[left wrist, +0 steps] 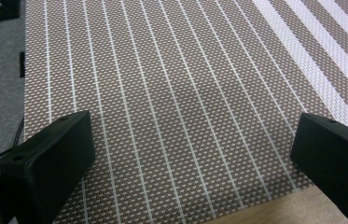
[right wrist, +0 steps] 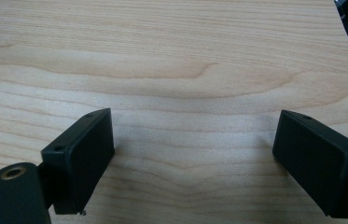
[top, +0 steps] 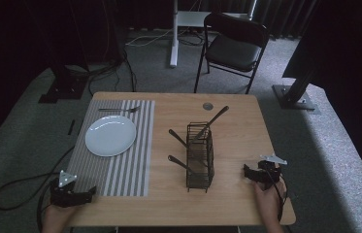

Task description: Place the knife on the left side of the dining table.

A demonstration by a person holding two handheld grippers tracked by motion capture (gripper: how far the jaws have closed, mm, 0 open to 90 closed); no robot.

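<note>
At the near left corner of a wooden table (top: 237,126), the left gripper (top: 90,192) is held by a hand (top: 55,221) that enters from the bottom edge of the high view. Its two black jaws are spread wide with nothing between them, and they rest over the near end of a striped placemat (top: 120,165). In the left gripper view the placemat (left wrist: 171,93) is seen close beneath the jaws as brown weave crossed by thin white lines, with broader white stripes at the upper right and a strip of bare wood at the bottom edge.

At the near right of the table, the right gripper (top: 246,171) is held by the other hand (top: 268,204). Its jaws are likewise released and empty, and in the right gripper view (right wrist: 192,154) only pale wood grain (right wrist: 171,60) lies between them.

On the placemat, toward its far end, a white plate (top: 110,135) is laid, and a fork (top: 120,110) lies just beyond it. Between the two grippers, near the middle of the table, a dark wire cutlery rack (top: 200,156) stands upright. Three dark-handled utensils (top: 216,118) are seen leaning out of it, two to the left and one toward the far right. A small round metal fitting (top: 207,106) is set into the tabletop beyond the rack.

Past the table, a black folding chair (top: 232,46) stands on grey carpet.
</note>
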